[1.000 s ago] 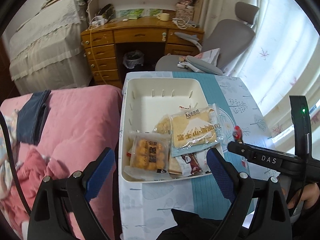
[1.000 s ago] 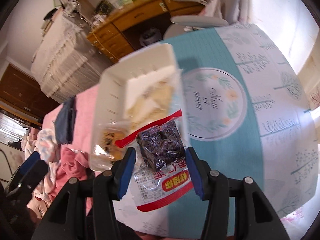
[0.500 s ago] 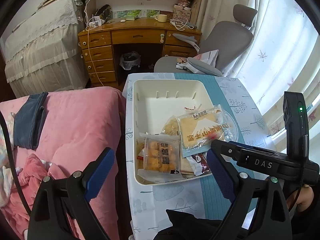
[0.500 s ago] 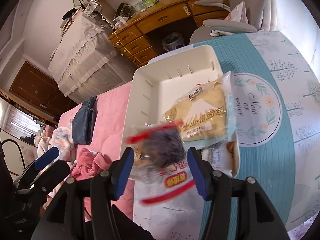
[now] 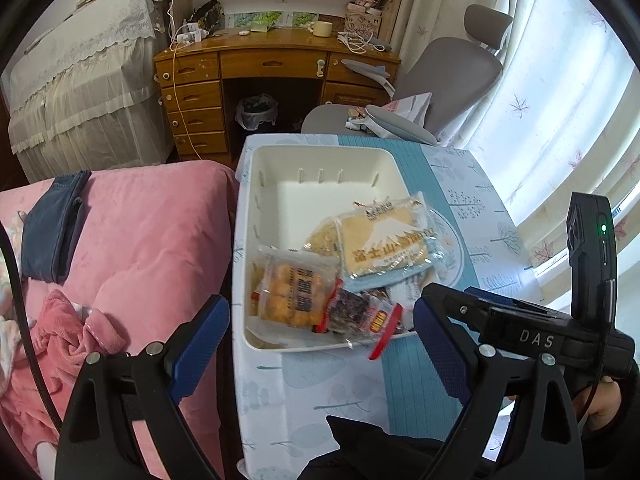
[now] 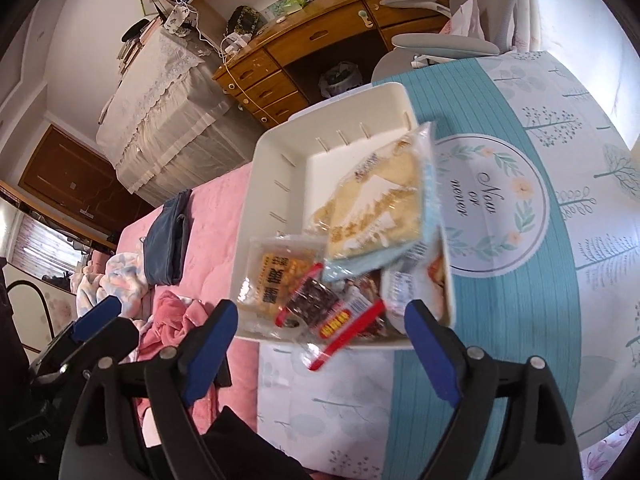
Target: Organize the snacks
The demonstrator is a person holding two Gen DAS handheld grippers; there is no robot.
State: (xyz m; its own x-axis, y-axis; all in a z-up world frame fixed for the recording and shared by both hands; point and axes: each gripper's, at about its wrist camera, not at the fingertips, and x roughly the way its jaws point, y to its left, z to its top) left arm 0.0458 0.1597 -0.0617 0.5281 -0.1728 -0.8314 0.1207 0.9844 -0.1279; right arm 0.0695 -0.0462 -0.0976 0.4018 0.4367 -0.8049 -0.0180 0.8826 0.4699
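Your red-trimmed packet of dark snacks (image 6: 324, 312) is lying in the white bin (image 6: 280, 160), its end overhanging the near rim. Your right gripper (image 6: 320, 336) has just been opening, fingers released around nothing; your left gripper (image 5: 320, 332) is gaping too. The bin's far half is sitting bare.

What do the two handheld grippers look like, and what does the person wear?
Both the left gripper and right gripper have black frames with silver bolts and blue finger pads. One body reads "DAS" and shows a green light. A black cable runs beside the left. Sleeves look dark.
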